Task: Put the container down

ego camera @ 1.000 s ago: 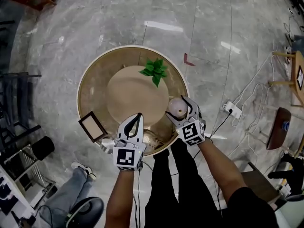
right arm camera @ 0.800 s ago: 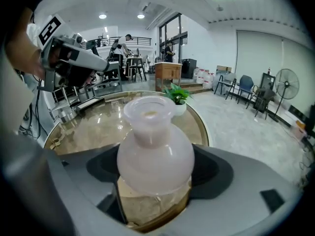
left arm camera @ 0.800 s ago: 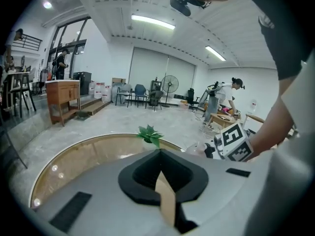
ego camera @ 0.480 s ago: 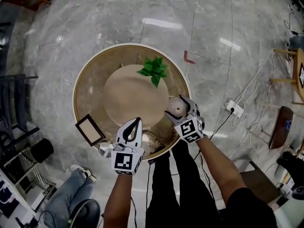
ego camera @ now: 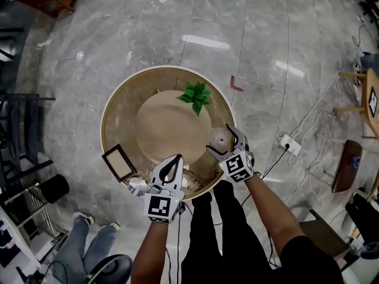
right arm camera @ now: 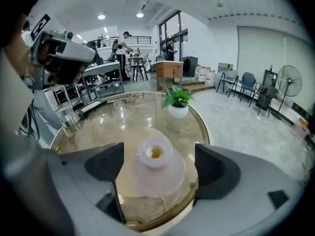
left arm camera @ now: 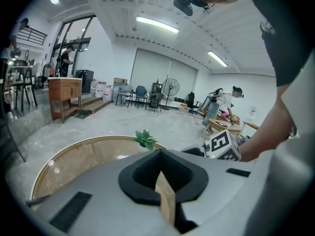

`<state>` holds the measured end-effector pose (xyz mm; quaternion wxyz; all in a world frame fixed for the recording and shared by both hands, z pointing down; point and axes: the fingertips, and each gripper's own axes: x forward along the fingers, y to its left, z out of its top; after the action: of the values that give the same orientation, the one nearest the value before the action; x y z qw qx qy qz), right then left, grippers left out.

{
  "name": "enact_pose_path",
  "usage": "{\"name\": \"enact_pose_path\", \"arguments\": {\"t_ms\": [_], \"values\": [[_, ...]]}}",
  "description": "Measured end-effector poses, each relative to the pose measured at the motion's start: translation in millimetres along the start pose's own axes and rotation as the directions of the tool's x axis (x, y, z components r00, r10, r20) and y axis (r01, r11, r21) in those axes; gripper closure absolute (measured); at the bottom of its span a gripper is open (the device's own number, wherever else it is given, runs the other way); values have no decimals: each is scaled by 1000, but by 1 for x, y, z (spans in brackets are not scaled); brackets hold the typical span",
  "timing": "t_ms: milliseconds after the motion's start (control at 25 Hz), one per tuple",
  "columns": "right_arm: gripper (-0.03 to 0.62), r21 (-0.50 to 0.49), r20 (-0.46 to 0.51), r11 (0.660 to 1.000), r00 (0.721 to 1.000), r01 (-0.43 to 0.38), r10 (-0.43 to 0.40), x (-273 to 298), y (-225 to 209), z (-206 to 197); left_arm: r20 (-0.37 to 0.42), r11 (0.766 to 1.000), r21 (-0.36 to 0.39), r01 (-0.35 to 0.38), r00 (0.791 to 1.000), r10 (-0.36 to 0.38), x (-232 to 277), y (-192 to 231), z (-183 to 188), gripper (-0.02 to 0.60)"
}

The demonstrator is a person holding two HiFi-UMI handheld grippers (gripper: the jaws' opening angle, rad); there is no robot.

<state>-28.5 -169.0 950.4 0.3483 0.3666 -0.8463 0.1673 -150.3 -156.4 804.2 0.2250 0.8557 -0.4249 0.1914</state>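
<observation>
Right gripper view — we see the container [right arm camera: 156,157] standing on the round table [right arm camera: 106,124], between the opening jaws of the right gripper [ego camera: 228,142], pads clear of it. Our left gripper [left arm camera: 160,177] is pressed together near the table's edge.

Right tool [right arm camera: 158,173] opening, pale container [right arm camera: 155,157] standing free between its jaws

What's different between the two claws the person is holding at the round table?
The left gripper has its jaws shut to a point, while the right gripper has its jaws wide apart and opening. The left gripper holds nothing. The right gripper has the pale container between its jaws, with the pads clear of it. Both sit at the table's near edge, and each carries a marker cube.
</observation>
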Motion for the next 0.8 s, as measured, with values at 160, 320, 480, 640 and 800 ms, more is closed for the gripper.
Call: {"name": "enact_pose_path", "arguments": {"t_ms": [160,320,480,640,800], "values": [[169,-38,76,999,997,25,-22,-49,2,50,27,1000,-10,-3,1000,3,-19,-12,28,581],[171,-70,188,995,981,66,-52,-110,7,117,53,999,-19,-43,998,44,-46,-19,55,582],[251,-76,262,995,964,62,-40,-181,25,174,72,994,-62,-90,993,94,-89,-34,80,581],[340,-75,374,994,926,83,-49,-244,35,246,136,997,-18,-79,987,80,-123,-45,129,581],[383,-84,443,993,896,81,-36,-289,37,309,226,990,-15,-142,964,142,-153,-22,190,581]]}}
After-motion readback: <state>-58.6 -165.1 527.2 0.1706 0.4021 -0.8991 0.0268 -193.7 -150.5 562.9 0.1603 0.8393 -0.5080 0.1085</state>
